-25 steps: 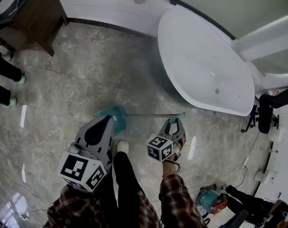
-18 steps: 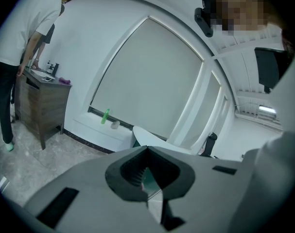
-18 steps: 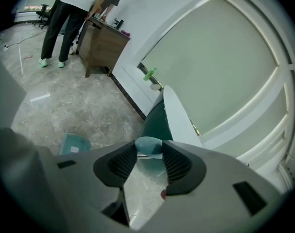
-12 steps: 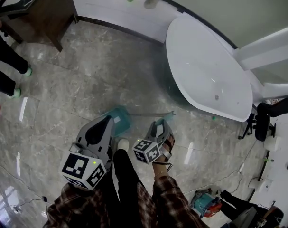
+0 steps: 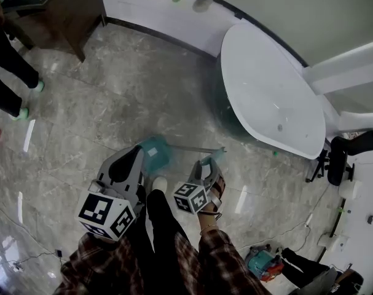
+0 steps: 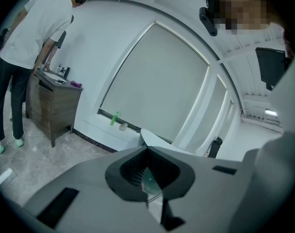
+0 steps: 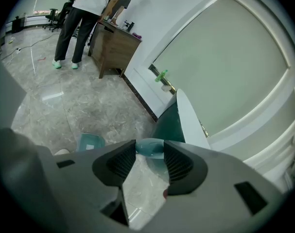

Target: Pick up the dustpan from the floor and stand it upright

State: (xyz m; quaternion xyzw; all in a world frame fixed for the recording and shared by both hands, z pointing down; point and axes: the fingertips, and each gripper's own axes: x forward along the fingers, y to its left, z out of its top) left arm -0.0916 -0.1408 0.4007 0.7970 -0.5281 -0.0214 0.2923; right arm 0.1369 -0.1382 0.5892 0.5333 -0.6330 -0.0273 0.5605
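The teal dustpan (image 5: 157, 155) sits low over the marble floor (image 5: 112, 97), in front of the person's white shoe (image 5: 158, 185). Its thin handle (image 5: 189, 148) runs level to the right, towards the white bathtub (image 5: 272, 91). The left hand-held gripper (image 5: 137, 158) reaches the pan's near edge. In the left gripper view the left hand-held gripper (image 6: 147, 149) has its tips pressed together, pinching a thin teal sliver of the dustpan (image 6: 149, 182) between the pads. The right hand-held gripper (image 5: 209, 163) is at the handle's far end. Its jaws have just been opening and stand spread in the right gripper view (image 7: 149, 155), with the handle's teal grip end (image 7: 149, 148) between the tips, unpressed.
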